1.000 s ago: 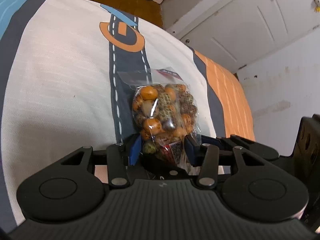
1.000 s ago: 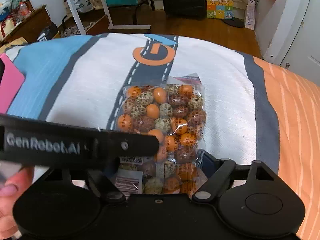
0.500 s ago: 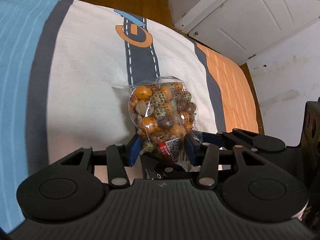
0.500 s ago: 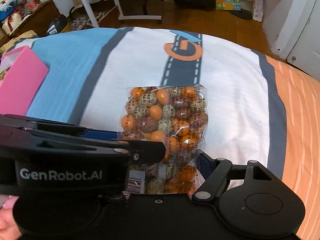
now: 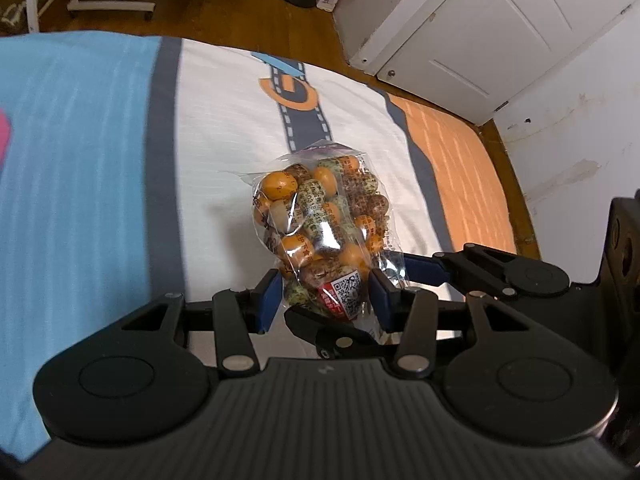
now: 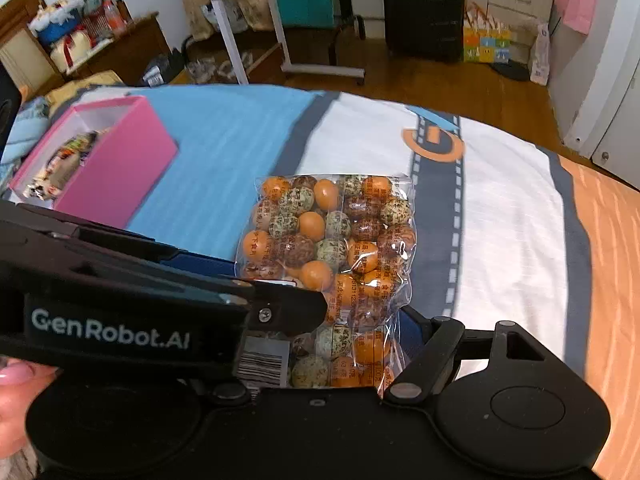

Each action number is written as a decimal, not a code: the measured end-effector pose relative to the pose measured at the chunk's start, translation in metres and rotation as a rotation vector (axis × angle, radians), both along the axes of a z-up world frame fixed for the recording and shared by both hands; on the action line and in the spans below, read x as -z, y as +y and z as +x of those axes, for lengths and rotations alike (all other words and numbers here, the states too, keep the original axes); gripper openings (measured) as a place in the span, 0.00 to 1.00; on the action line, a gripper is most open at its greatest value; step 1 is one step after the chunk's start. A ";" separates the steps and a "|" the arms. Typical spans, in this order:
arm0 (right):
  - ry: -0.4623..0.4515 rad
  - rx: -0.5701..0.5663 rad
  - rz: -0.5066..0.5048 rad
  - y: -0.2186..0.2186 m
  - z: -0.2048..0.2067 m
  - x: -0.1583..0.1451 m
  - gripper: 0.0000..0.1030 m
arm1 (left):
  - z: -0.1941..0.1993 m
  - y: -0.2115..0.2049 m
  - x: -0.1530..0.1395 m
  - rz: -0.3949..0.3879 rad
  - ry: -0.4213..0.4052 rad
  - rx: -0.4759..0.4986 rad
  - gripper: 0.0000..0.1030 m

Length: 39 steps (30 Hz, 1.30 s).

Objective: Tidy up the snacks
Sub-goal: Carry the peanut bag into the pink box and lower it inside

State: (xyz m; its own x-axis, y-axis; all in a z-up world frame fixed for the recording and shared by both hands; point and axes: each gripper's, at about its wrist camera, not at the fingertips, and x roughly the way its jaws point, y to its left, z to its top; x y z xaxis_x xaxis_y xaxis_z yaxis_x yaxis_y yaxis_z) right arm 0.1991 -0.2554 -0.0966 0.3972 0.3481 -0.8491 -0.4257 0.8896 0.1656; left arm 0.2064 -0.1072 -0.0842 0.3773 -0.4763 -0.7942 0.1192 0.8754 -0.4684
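The clear bag of wrapped candies point(image 5: 320, 232) hangs above the bedspread point(image 5: 216, 152), clamped from two sides: the left gripper point(image 5: 323, 300) has its blue pads pressed narrow on the bag's lower end, near the red label with a square code, and the right gripper point(image 6: 320, 344) holds the same bag across its width, jaws set wide around it. In the right wrist view the left gripper's black body point(image 6: 132, 304) crosses the lower left corner and covers the right gripper's own left finger, so only the right blue pad point(image 6: 412, 324) shows against the plastic. A fingertip with a pink nail point(image 6: 16, 372) peeks in at the left edge (the rest of that hand is cut off). Left of the bag, a pink box point(image 6: 104, 160) sits open on the blue band of the bedspread, with wrapped snacks inside that are too blurred to name; a stretch of bare blue cloth lies between box and bag. The white band under the bag is bare, and so is the orange band toward the wall point(image 5: 580, 128). Beyond the bed's far edge lie wooden floor point(image 6: 460, 84), a black suitcase point(image 6: 424, 8) and a white rack point(image 6: 280, 20).
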 end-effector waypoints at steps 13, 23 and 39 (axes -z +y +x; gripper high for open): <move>-0.119 -0.059 -0.049 0.101 -0.058 -0.037 0.78 | -0.059 0.091 -0.034 0.014 -0.063 -0.051 0.45; -0.222 -0.194 -0.010 0.208 -0.040 -0.078 0.78 | -0.076 0.199 -0.074 0.031 -0.203 -0.247 0.46; -0.328 -0.350 0.285 0.278 -0.007 -0.047 0.77 | -0.062 0.314 -0.043 -0.010 -0.239 -0.421 0.50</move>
